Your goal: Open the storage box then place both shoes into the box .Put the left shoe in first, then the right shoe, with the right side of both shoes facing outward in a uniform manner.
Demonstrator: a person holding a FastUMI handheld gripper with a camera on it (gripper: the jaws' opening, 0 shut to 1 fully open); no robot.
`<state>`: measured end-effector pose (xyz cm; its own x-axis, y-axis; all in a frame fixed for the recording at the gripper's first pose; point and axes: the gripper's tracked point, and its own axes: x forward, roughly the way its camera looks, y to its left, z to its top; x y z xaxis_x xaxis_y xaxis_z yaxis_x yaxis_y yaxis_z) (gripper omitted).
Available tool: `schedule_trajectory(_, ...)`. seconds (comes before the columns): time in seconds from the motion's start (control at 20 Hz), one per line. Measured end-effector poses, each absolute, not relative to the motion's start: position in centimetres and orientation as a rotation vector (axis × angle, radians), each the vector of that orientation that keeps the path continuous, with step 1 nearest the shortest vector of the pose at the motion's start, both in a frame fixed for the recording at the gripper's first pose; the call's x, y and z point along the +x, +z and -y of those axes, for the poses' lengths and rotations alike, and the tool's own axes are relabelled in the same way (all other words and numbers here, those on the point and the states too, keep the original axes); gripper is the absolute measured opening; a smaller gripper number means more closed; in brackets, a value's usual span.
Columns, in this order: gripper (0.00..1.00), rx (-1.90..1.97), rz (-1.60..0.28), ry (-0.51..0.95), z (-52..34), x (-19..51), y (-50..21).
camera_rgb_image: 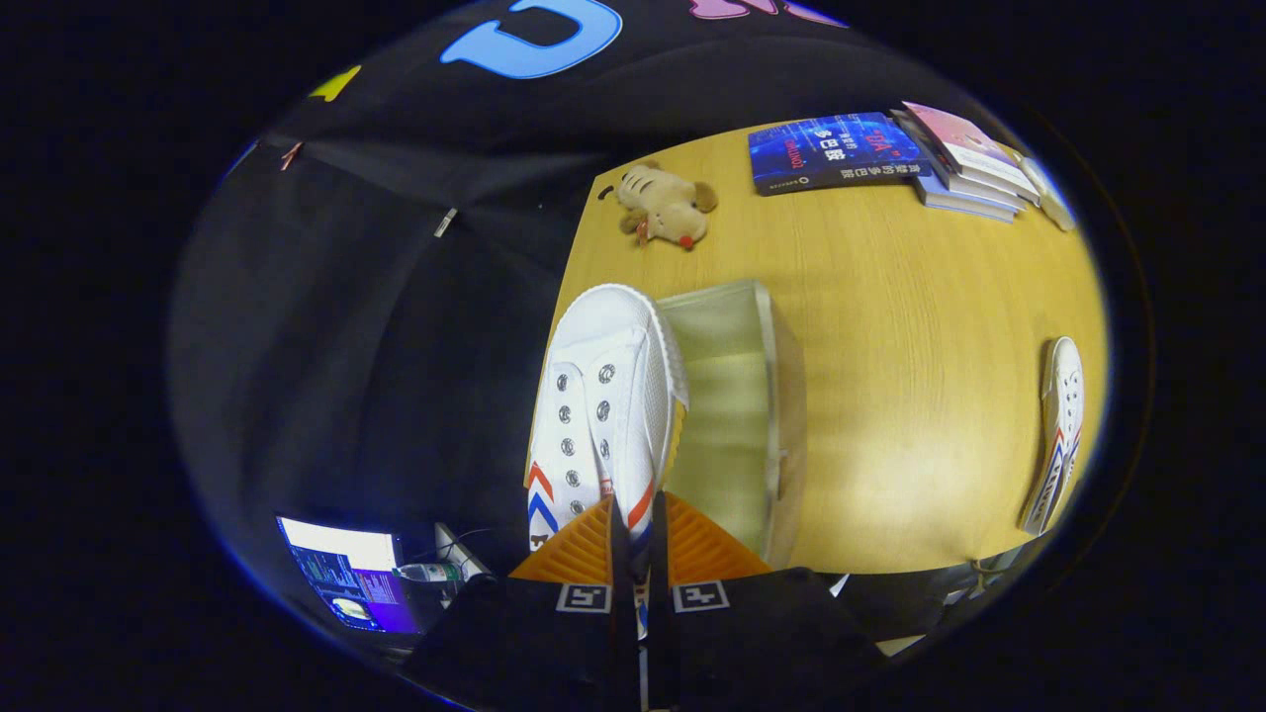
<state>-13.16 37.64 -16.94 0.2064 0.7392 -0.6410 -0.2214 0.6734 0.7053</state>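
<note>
My gripper [639, 529] is shut on a white canvas shoe [603, 405] with red and blue chevrons, pinching it by the heel end so its toe points away from me. The shoe hangs in the air over the table's edge, right beside the clear storage box [752, 415]. The box stands on the wooden table [910, 326], and its interior looks empty from here. The second white shoe [1058, 435] lies on its side on the table, well beyond the far side of the box.
A plush toy [668, 206] lies on the table beyond the box. A blue book [831, 150] and a stack of books [964, 163] sit further off. Below the table's level are a lit screen [346, 578] and a plastic bottle [430, 572].
</note>
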Motion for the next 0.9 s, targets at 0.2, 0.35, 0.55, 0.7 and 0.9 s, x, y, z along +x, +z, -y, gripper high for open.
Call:
schedule_trajectory(0.2,0.08,0.494,-1.211,0.706,-40.4,-13.3,-19.0)
schedule_trajectory(0.35,0.08,0.509,-1.229,0.682,-41.8,-13.1,-20.2)
schedule_trajectory(0.55,0.08,0.525,-1.238,0.653,-43.1,-13.2,-20.9)
schedule_trajectory(0.7,0.27,0.527,-1.243,0.694,-44.3,-13.2,-22.4)
schedule_trajectory(0.9,0.98,0.573,-1.201,0.764,-44.3,-13.3,-21.5)
